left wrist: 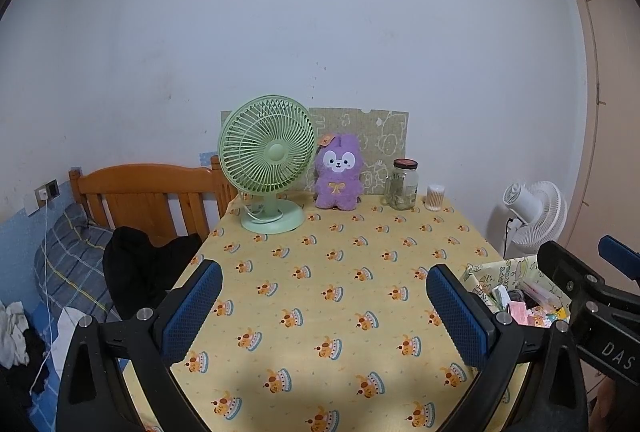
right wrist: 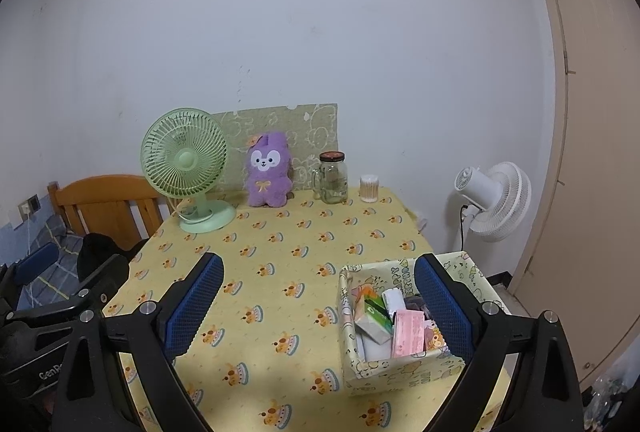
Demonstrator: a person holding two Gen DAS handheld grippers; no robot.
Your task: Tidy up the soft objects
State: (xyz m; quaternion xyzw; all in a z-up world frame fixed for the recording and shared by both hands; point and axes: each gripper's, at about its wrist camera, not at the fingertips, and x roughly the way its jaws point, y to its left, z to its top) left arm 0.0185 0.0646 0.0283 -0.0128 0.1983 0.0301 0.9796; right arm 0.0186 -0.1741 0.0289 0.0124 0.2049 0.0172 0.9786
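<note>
A purple plush bunny (left wrist: 338, 174) sits upright at the back of the table, between the green fan and a glass jar; it also shows in the right wrist view (right wrist: 267, 174). A patterned fabric box (right wrist: 400, 368) holding tissue packs and small items stands at the table's front right, partly seen in the left wrist view (left wrist: 500, 272). My left gripper (left wrist: 324, 306) is open and empty above the table's front. My right gripper (right wrist: 318, 298) is open and empty, its right finger over the box.
A green desk fan (left wrist: 266, 160) stands at the back left of the yellow tablecloth (left wrist: 320, 272). A glass jar (left wrist: 402, 185) and a cotton swab tub (left wrist: 435, 197) stand at the back right. A wooden bed (left wrist: 148, 196) lies left, a white floor fan (left wrist: 536, 212) right.
</note>
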